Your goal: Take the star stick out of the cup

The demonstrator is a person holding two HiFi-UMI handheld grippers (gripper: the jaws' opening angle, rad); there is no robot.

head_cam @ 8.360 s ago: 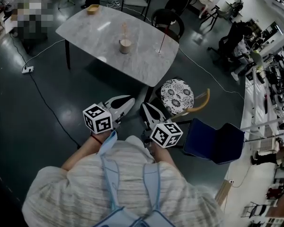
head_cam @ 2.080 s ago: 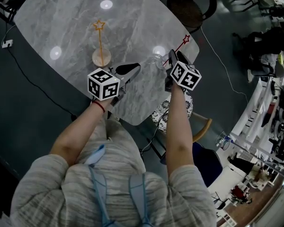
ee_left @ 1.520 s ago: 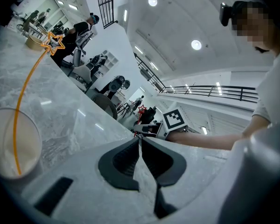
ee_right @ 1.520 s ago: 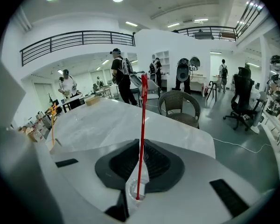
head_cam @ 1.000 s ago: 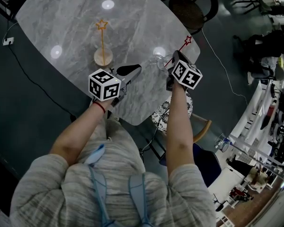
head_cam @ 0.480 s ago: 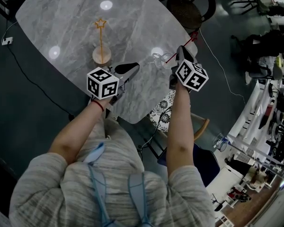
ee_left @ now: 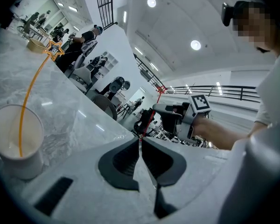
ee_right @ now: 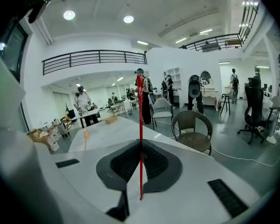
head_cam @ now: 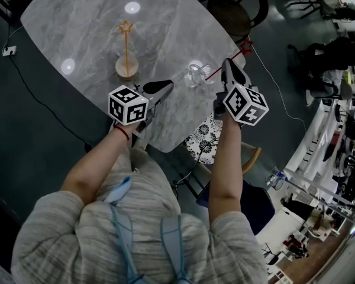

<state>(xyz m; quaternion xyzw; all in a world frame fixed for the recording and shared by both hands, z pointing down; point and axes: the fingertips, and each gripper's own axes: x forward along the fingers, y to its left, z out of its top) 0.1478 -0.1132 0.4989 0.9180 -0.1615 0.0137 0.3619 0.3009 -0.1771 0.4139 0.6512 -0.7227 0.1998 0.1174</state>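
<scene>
My right gripper (head_cam: 228,64) (ee_right: 141,144) is shut on the thin red star stick (head_cam: 225,64) (ee_right: 140,125), whose star (head_cam: 247,44) points past the table's right edge. Its lower end reaches the clear glass cup (head_cam: 193,74); I cannot tell whether it is still inside. A beige cup (head_cam: 126,67) (ee_left: 16,141) farther left holds an orange star stick (head_cam: 126,43) (ee_left: 30,92). My left gripper (head_cam: 164,85) (ee_left: 140,143) is shut on nothing, between the two cups near the table's front edge.
The grey marble table (head_cam: 77,16) ends just right of the glass cup. A black round chair (head_cam: 234,5) stands behind its far corner, and a patterned stool (head_cam: 204,144) sits below its near edge. People and furniture fill the far room.
My right gripper has drawn back and to the right with the red star stick, so its star now hangs beyond the table's edge. The left gripper has stayed put.
</scene>
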